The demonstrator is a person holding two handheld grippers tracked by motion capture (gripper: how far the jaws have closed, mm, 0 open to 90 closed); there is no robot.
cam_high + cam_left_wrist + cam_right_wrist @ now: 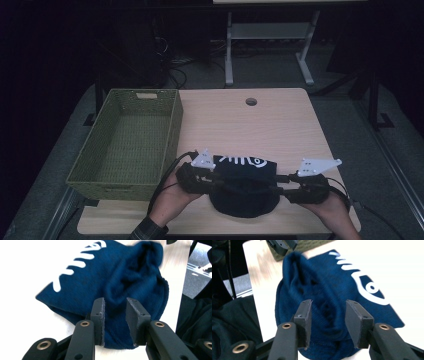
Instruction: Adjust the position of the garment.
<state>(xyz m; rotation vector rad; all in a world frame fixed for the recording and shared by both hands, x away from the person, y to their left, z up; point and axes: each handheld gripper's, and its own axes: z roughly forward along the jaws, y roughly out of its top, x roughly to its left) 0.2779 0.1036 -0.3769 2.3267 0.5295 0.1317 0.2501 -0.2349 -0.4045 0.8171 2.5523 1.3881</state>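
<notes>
A dark blue knit beanie with a white fish-skeleton print lies crumpled near the front edge of the wooden table. My left gripper comes at it from the left and my right gripper from the right, each held in a hand. In the left gripper view the jaws of the left gripper stand apart at the beanie's near hem, pads off the cloth. In the right gripper view the right gripper is likewise open over the beanie's folds.
An empty green woven basket stands at the table's left side, hanging over the edge. A round cable hole sits at the back of the tabletop. Beyond the table are white desk legs and dark floor.
</notes>
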